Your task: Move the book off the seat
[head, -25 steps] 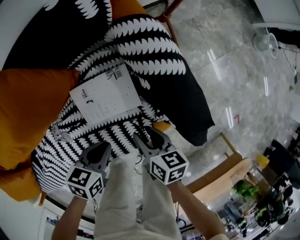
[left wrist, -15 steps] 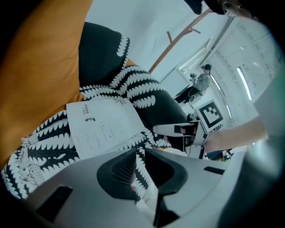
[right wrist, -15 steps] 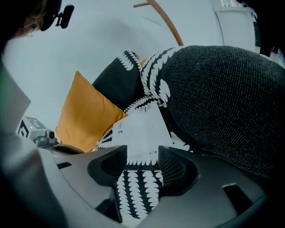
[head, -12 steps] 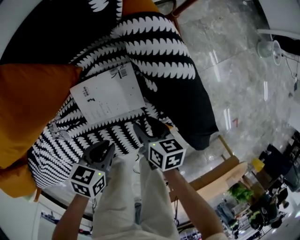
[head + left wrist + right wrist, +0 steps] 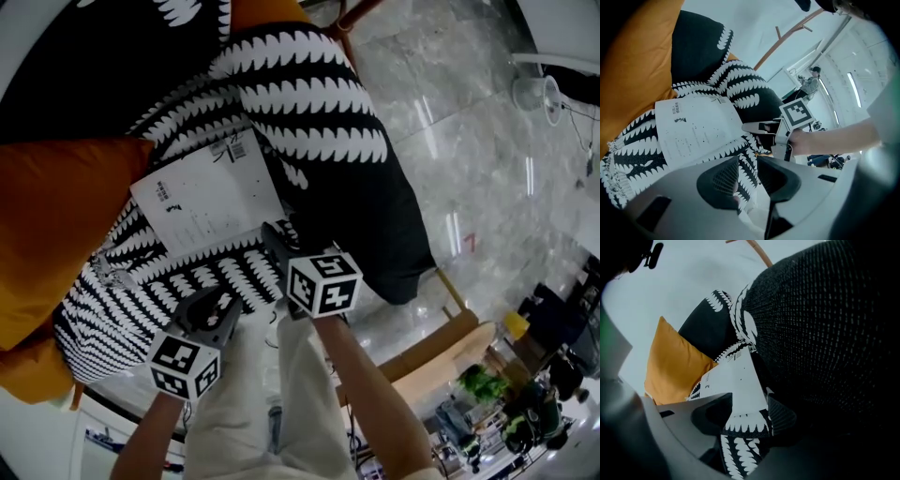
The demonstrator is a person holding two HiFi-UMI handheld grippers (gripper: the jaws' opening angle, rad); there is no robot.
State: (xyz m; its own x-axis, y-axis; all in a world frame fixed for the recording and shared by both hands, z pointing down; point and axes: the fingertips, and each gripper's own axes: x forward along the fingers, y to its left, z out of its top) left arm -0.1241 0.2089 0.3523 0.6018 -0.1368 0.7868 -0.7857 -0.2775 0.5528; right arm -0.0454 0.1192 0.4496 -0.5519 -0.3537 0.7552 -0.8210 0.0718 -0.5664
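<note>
opening just now round book [image 5: 206, 192] corner, r tool [image 5: 749, 409], l tool [image 5: 749, 169] released, orange cushion [image 5: 56, 225] beside

The white book [image 5: 208, 195] lies closed and flat on the black-and-white patterned seat [image 5: 309, 112]. Its barcode corner points toward 1 o'clock.

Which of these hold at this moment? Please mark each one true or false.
1. The white book lies on the black-and-white patterned throw. True.
2. The right gripper is clamped on the book. False: its jaws stand apart, having just been opening; the book's corner shows between them, unpressed.
3. An orange cushion sits beside the book. True.
4. The left gripper holds the cushion. False: its jaws are apart and empty.
</note>
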